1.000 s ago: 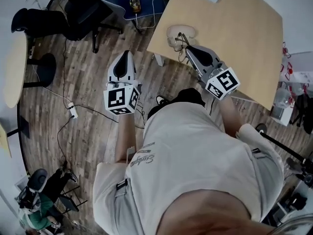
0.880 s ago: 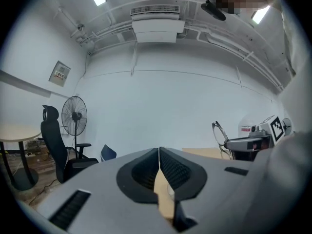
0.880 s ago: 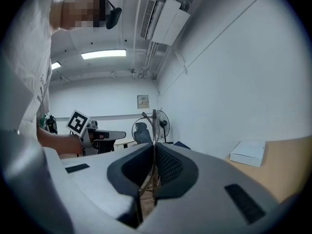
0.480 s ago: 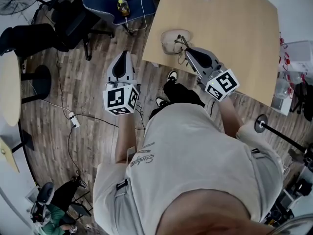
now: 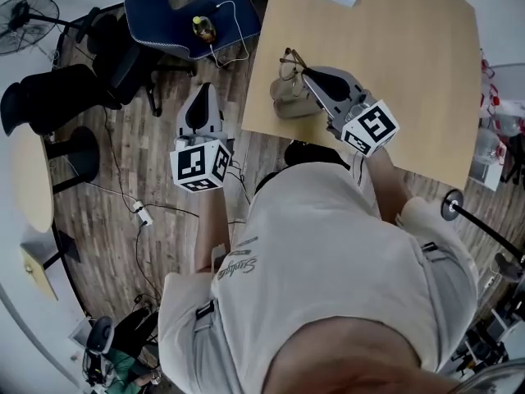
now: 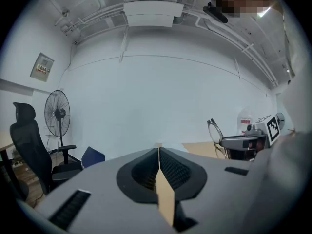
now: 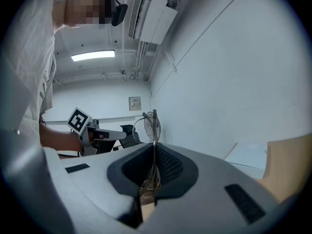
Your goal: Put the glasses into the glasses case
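Left gripper (image 5: 206, 90) centre-left, jaws together, right gripper (image 5: 307, 73) upper centre, clamped on glasses (image 5: 289, 61), both forearms outstretched

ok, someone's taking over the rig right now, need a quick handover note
Left gripper: jaws together, empty, out over the floor left of the table.
Right gripper: shut on the glasses, held over the table's near corner.
Glasses case: on the table at that corner, beside the right gripper's tip; can't tell if it's open.
Done: glasses picked up.
Left: put them into the case.
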A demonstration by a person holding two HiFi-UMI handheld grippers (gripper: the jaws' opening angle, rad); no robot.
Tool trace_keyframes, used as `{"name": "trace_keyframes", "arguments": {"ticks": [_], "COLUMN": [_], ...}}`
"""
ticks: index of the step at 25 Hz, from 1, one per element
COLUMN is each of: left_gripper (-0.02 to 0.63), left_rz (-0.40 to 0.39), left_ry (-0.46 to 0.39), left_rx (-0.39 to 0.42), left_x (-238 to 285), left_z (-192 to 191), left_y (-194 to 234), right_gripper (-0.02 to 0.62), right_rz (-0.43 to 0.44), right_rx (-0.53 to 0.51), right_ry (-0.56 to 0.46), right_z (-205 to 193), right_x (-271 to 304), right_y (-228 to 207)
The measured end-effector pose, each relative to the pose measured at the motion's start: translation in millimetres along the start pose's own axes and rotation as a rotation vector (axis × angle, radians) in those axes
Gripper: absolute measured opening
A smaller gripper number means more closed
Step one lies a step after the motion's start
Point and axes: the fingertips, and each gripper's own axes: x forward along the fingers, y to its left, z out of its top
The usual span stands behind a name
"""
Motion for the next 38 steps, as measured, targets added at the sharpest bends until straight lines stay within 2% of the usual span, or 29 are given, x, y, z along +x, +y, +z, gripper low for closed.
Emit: {"name": "trace_keyframes", "arguments": {"ticks": [6,13,19,26,32,38], "left_gripper": [0.017,0.016,0.017,0.017,0.017,0.017], "left_rz": [-0.058,-0.137,-0.229,-0.332,-0.387,-0.415], "left_ry": [0.018,0.058,0.075,0.089,0.103,0.126], "left_rx": [0.02,0.034,0.038,0.031,0.028,0.02], "left_x": [43,72,86,93,100,107], "left_z": [5,3,2,0,-10,-25], "left_y": [-17,-35,-46,-47,-47,-45], "right_gripper": [0.009,0.009,0.009,0.009,0.009,0.009], "right_rz": [-0.035,-0.075,-0.148,-0.215,-0.22,-0.17], "right_rx": [0.016,0.061,0.067,0.008,-0.091,-0.201], "right_ry": [-0.007,0.012,0.032,0.084,0.223,0.389], "right_z": [-3,-16,-20,-17,-30,-61], "right_x": [-2,-18,-27,-29,-24,-14], "right_y": [-36,-52,-50,-45,-46,-42]}}
